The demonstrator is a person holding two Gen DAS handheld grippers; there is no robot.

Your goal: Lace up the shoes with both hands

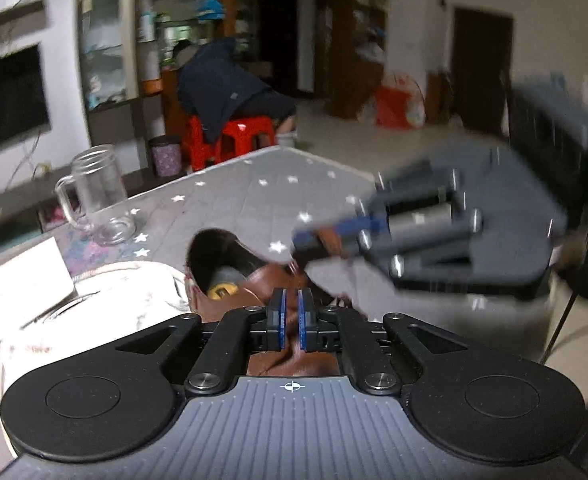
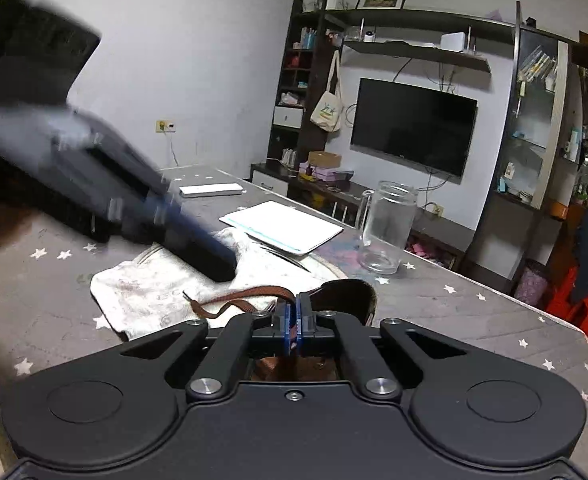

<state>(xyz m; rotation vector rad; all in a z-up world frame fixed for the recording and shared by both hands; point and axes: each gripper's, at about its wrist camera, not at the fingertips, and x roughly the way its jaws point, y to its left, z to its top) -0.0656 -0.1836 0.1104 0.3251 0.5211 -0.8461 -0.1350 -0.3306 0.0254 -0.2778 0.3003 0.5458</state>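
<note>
**Both grippers closed at the brown shoe**

Your left gripper [image 1: 292, 312] sits low over the brown shoe [image 1: 230, 268], its blue fingers [image 1: 280, 314] drawn to a narrow gap; from the left wrist view you cannot tell whether a lace lies between them, only brown leather behind. The shoe rests on the grey, star-printed tabletop [image 1: 254, 188], its open collar facing away from you, partly against a white cloth [image 1: 134, 292].

Your right gripper [image 2: 293, 328] has its fingers [image 2: 287, 326] pinched together on the brown lace [image 2: 254, 293], which runs out to the left in a curve over the white cloth and ends in a loose tip. In the left wrist view the right gripper appears blurred, reaching in from the right just above the shoe.

A clear glass mug [image 2: 386, 228] stands farther back on the tabletop, beside a white notepad [image 2: 282, 226]. A person in a dark jacket [image 1: 222, 84] sits on a red stool [image 1: 230, 136] beyond the tabletop's edge.
</note>
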